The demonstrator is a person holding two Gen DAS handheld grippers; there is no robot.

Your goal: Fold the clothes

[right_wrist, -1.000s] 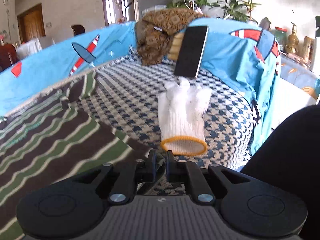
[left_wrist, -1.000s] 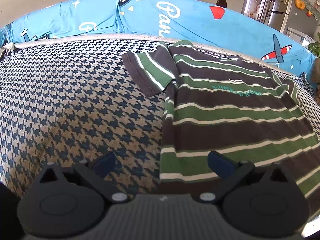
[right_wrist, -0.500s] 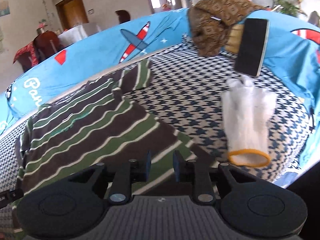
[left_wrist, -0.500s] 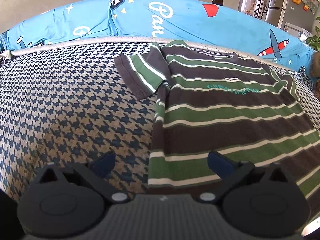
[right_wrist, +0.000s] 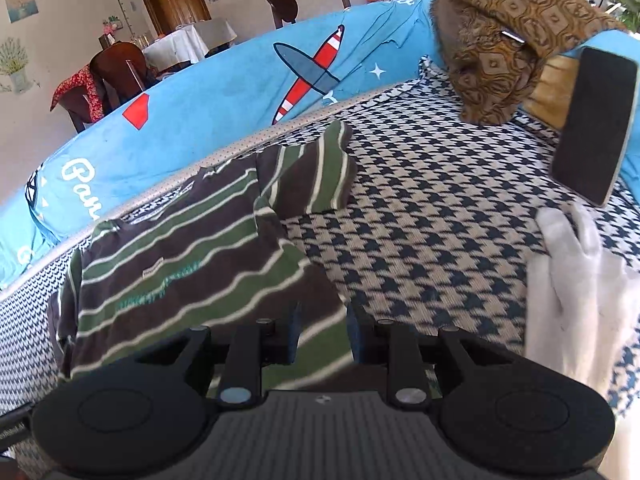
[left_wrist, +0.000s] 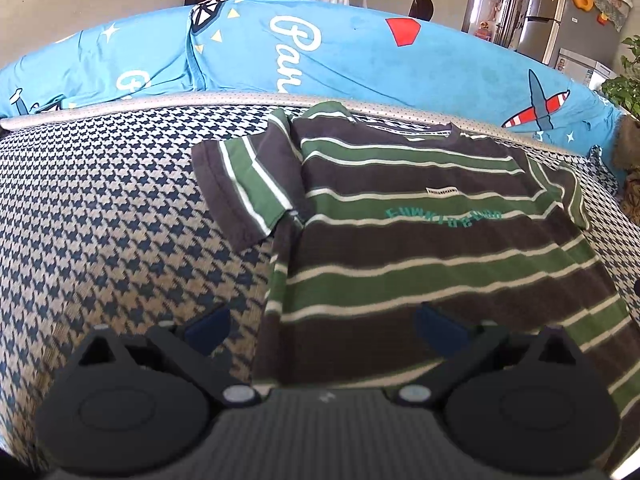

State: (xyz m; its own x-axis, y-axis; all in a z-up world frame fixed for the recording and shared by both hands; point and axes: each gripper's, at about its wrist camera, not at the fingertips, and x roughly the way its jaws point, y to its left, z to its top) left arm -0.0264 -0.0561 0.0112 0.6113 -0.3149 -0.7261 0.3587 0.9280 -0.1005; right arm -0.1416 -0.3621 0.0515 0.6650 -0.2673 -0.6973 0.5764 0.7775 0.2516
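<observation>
Since a second ago your right gripper (right_wrist: 320,332) has swung off the white knitted glove (right_wrist: 580,300) toward the brown-and-green striped T-shirt (right_wrist: 192,256), and its jaws have parted slightly around the shirt's bottom corner; whether they touch the cloth is hard to judge. Your left gripper (left_wrist: 322,326) hangs with fingers spread wide over the hem's other corner, one blue pad (left_wrist: 208,328) above the navy-and-beige houndstooth sofa cover (left_wrist: 100,220), the other above the shirt. The shirt lies flat, collar toward the blue printed backrest cover (left_wrist: 340,52). Bare seat stretches left of the sleeve; on the right, a black phone (right_wrist: 592,124) leans beyond the glove.
</observation>
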